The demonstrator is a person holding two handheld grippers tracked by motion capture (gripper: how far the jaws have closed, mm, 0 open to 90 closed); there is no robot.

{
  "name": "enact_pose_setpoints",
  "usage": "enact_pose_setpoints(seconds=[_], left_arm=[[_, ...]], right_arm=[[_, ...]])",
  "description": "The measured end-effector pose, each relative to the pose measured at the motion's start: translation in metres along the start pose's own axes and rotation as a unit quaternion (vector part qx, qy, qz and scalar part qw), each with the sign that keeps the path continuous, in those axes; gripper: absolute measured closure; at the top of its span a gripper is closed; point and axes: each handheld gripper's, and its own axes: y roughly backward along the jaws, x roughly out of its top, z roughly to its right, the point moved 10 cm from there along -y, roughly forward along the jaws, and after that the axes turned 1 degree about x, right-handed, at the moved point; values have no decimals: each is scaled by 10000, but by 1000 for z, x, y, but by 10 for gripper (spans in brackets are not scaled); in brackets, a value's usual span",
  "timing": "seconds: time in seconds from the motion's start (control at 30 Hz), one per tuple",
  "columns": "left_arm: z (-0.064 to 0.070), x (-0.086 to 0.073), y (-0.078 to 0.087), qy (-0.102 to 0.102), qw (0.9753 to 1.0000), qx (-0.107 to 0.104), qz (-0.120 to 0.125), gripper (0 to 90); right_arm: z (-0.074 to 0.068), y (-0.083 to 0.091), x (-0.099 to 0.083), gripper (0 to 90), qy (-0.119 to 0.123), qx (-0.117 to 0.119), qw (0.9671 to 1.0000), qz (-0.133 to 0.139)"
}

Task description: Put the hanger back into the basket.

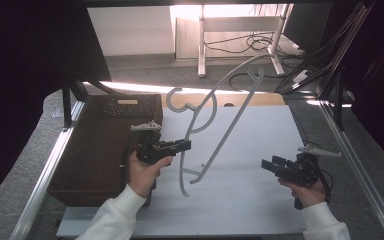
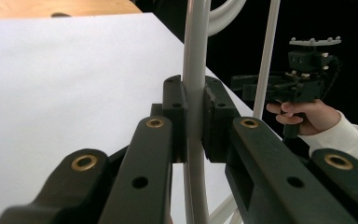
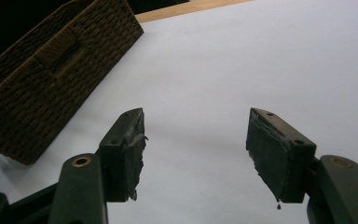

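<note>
White table surface (image 1: 260, 200): spans the scene centre. Woven basket (image 1: 100, 145): rests at the left edge of the surface. Grey clothes hanger (image 1: 215, 135): raised above the surface, centre, hook toward the far side. Left gripper (image 1: 184, 145): jaws clamped on the hanger's near rod. Right gripper (image 1: 267, 164): near right, jaws spread wide, holding nothing, well apart from the hanger.

A lab or office-type recording station is indicated. The work surface (image 1: 260, 200) is covered with a plain white sheet and is framed by aluminium rails (image 1: 47, 170) and dark curtains (image 1: 25, 55). Grey carpet (image 1: 145, 75) is seen beyond, where the white metal legs of a desk (image 1: 201, 45) are planted and loose cables (image 1: 240, 42) are strewn across the floor.
</note>
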Motion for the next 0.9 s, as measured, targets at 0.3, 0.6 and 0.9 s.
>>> enact_pose_setpoints(seconds=[0.3, 0.6, 0.9], left_arm=[[-12, 12, 31, -142, 9996, 239, -1, 825], [-24, 17, 53, -220, 9988, 422, -77, 824], [-35, 26, 74, -300, 9974, 656, -55, 825]], right_arm=[[4, -1, -2, 374, 125, -139, 9998, -72], [5, -5, -4, 368, 194, -257, 9994, -145], [6, -5, -5, 368, 267, -337, 9989, -167]])
